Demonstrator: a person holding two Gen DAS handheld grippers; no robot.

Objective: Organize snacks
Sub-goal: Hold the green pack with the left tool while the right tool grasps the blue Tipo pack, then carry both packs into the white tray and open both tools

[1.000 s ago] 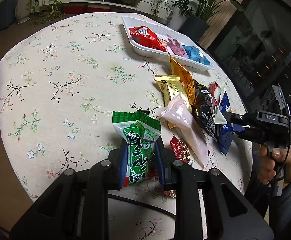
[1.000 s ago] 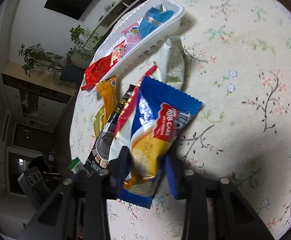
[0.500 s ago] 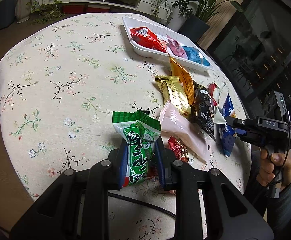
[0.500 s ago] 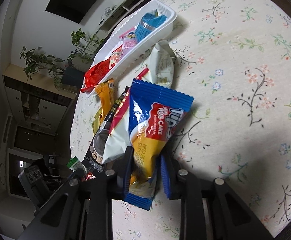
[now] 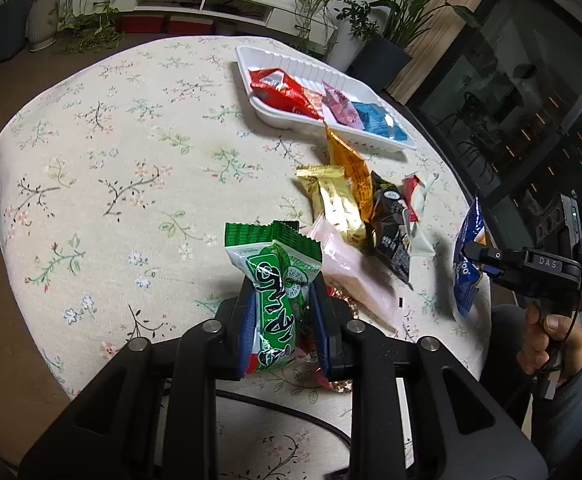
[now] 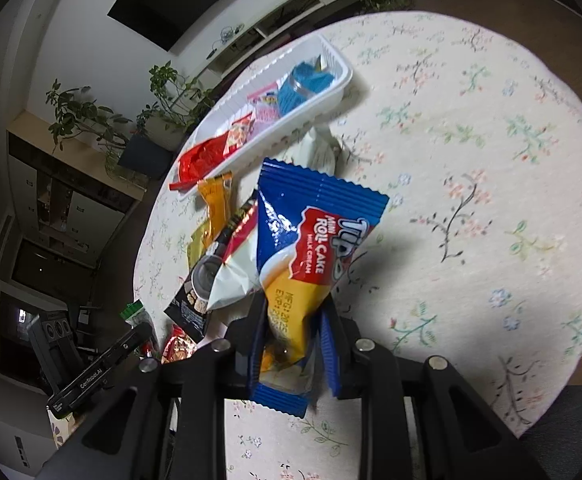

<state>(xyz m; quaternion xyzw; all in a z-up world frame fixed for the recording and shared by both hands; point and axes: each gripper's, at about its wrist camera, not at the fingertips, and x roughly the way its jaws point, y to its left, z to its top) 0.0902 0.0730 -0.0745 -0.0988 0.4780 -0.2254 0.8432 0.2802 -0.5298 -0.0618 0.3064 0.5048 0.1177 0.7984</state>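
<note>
A: Start with the left wrist view. What is the left gripper (image 5: 279,322) doing?

B: Its two fingers are drawn in tight on a green snack packet (image 5: 275,292), pinching it by the lower half. The packet stands upright between the blue pads, its crimped top edge above the fingertips, lifted over the floral tablecloth (image 5: 111,168).

A: And the rest of the snacks?

B: A white tray (image 5: 247,58) sits at the far side of the table with a red packet (image 5: 281,90), a pink one (image 5: 341,104) and a blue one (image 5: 379,122) lying in it. Between tray and gripper lies a loose cluster: an orange packet (image 5: 349,170), a gold packet (image 5: 333,204), a black packet (image 5: 391,234), a pale pink packet (image 5: 351,276). At the right edge the right gripper (image 5: 477,260) holds a blue packet (image 5: 466,268) in the air.

A: Now the right wrist view.

B: The right gripper (image 6: 293,344) is clamped on that blue roll cake packet (image 6: 311,248), gripping its lower yellow part; the packet juts up and forward, clear of the cloth. Beyond it the white tray (image 6: 341,80) holds the same red, pink and blue packets, and the black packet (image 6: 199,284) and orange packet (image 6: 217,204) lie to the left. The left gripper's body (image 6: 99,372) shows at lower left; its fingers I cannot make out here.
</note>
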